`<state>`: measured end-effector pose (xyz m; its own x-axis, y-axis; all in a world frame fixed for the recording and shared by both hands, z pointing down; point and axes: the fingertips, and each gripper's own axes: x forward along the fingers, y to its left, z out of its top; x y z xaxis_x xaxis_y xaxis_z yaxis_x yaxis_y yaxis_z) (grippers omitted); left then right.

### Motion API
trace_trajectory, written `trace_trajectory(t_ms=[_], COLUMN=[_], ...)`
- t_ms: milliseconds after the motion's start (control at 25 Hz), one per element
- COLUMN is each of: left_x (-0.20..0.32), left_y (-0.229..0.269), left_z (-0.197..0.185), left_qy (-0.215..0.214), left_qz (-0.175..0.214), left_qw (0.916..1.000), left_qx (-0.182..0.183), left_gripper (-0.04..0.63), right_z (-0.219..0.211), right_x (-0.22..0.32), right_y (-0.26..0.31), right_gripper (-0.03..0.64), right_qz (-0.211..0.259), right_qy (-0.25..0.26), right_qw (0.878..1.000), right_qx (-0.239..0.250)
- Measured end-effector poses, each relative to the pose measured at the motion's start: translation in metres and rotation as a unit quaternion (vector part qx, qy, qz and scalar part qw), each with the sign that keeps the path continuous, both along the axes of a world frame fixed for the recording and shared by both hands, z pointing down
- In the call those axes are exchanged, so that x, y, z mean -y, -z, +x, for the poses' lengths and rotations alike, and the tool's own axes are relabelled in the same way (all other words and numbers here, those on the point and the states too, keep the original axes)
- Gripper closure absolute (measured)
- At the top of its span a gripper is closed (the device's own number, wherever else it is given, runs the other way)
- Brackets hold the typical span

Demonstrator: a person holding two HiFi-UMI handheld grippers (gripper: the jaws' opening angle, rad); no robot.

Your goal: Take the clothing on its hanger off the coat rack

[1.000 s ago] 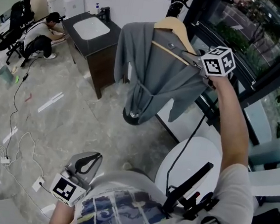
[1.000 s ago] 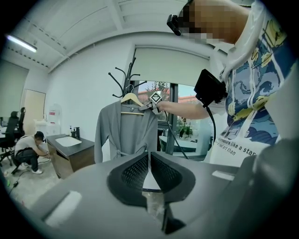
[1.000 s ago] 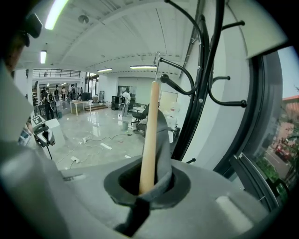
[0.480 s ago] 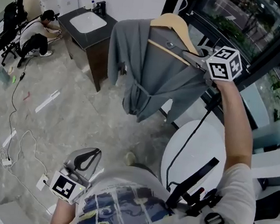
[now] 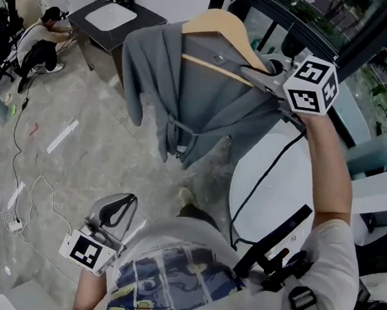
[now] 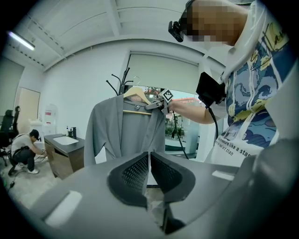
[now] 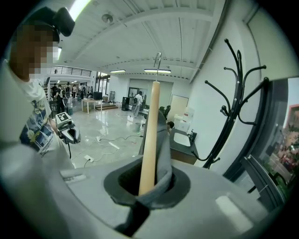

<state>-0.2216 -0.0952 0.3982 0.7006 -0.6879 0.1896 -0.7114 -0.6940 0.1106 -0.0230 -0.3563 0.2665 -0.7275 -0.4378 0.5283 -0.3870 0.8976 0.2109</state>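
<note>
Nearest to us, the left gripper point(image 5: 120, 208) hangs low by our hip with its jaws pressed together on nothing, as it was a second ago, so it takes no part in the lift. Higher up, at the end of our outstretched arm, the right gripper point(image 5: 249, 70) has its jaws clamped narrow on 1 shoulder of the wooden hanger point(image 5: 221, 26), with a fold of the grey clothing point(image 5: 186, 95) pinched in alongside the wood. The clothing drapes from the hanger in mid-air above the floor point(image 5: 64, 144) and beside the round white table point(image 5: 272, 187), touching neither. What has changed in the last second is the hanger's place. Earlier its hook sat right under the prongs of the coat rack point(image 7: 236, 93), and the rack's base showed behind the hem. Now the whole bundle has swung over towards our left, and in the right gripper view the metal hook point(image 7: 158, 58) stands free in open air with the rack well apart to its side. We judge the taking-off itself is done, and what remains is only to carry the clothing clear. Beyond it, a sink cabinet point(image 5: 111, 18) stands by the wall, with a person point(image 5: 37, 38) crouched beside it.
</note>
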Motion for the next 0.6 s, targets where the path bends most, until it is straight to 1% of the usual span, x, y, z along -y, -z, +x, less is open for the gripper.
trace_trajectory(t_ms=[320, 600], left_x=[-0.031, -0.049], left_y=[0.000, -0.001], left_z=[-0.001, 0.003], left_qy=[-0.021, -0.033], left_qz=[0.003, 0.005], left_qw=[0.9998, 0.9994], left_qx=[0.005, 0.002], left_gripper=[0.574, 0.574], right_z=[-0.026, -0.042], right_x=[-0.080, -0.137], right_y=[0.000, -0.004], right_gripper=[0.611, 0.611], right_qz=[0.006, 0.008], right_qy=[0.027, 0.052], right_qw=[1.000, 0.999], right_qx=[0.007, 0.013])
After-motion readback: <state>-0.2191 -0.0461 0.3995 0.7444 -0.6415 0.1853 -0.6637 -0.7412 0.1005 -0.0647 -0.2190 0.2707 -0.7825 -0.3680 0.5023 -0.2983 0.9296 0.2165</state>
